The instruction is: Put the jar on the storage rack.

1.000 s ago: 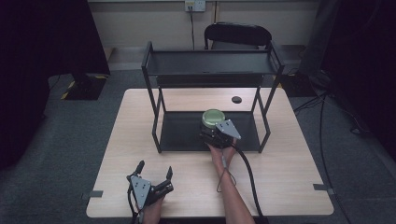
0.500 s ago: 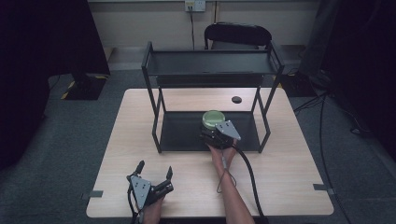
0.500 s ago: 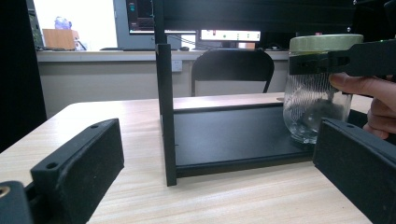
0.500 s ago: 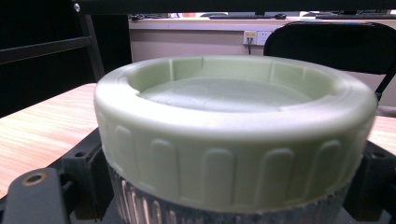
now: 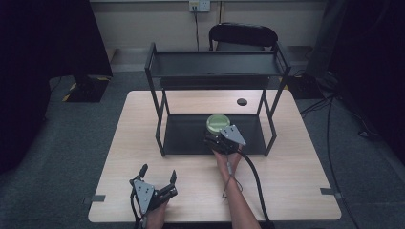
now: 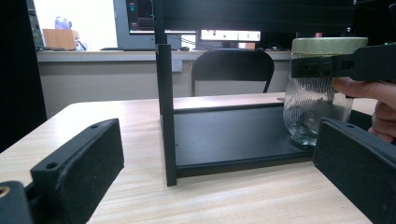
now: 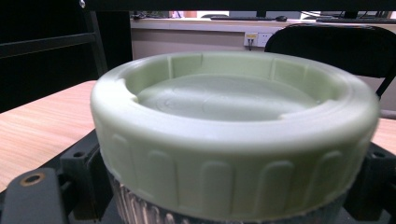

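Nothing is seen moved since before: the jar [image 5: 218, 124] is held under its green lid [image 7: 233, 126] by the right tool [image 5: 217, 138] on the rack's lower shelf [image 5: 186, 136], the left tool [image 5: 157, 174] is kept wide at 7 o'clock on the surface [image 5: 286, 167], and the jar could be tipped if pulled crookedly.

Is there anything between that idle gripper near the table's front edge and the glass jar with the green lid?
Partly. The rack's front left post stands between the left gripper and the jar, a little left of the direct line. The right gripper is clamped on the jar below its lid.
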`<state>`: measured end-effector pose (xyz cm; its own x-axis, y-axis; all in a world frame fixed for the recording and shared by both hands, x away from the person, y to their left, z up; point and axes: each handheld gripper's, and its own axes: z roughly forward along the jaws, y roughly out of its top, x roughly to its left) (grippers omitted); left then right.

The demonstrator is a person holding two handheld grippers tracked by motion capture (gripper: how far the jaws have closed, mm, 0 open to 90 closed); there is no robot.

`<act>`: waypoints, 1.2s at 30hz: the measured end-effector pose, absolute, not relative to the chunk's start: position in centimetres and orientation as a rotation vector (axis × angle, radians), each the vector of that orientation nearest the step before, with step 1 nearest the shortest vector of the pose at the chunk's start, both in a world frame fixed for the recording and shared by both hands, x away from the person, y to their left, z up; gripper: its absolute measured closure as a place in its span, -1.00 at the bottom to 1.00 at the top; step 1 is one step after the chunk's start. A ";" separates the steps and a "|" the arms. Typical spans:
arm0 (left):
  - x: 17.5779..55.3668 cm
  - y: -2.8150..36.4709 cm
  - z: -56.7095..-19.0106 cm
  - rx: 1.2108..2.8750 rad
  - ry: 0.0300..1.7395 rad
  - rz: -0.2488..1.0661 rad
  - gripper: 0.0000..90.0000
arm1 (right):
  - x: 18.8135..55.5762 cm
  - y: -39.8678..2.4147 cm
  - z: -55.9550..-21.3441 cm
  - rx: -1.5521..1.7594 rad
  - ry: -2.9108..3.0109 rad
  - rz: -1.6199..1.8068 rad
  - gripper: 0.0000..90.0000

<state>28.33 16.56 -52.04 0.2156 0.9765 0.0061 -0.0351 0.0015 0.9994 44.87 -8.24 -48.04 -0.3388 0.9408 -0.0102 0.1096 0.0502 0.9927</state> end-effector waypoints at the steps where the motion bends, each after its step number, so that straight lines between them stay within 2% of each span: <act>1: 28.3 16.6 -52.0 1.280 1.022 1.066 -0.97 | 44.9 -8.2 -48.0 1.087 1.567 1.374 -0.76; 12: 28.3 16.6 -52.0 1.281 1.022 1.066 -0.97 | 45.0 -8.4 -48.0 1.094 1.578 1.385 -0.77; 15: 28.3 16.6 -52.0 1.281 1.022 1.066 -0.97 | 45.0 -8.1 -48.0 1.090 1.556 1.364 -0.96; 19: 28.3 16.6 -52.0 1.281 1.022 1.065 -0.99 | 45.1 -7.8 -48.1 1.076 1.563 1.370 -1.00; 36: 28.3 16.6 -52.0 1.281 1.021 1.065 -0.98 | 45.2 -8.1 -47.0 1.113 1.506 1.430 -1.00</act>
<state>28.32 16.57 -52.04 0.2164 0.9763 0.0065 -0.0348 0.0011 0.9994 45.15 -8.07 -47.04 -0.3260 0.9446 0.0372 0.0860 -0.0096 0.9963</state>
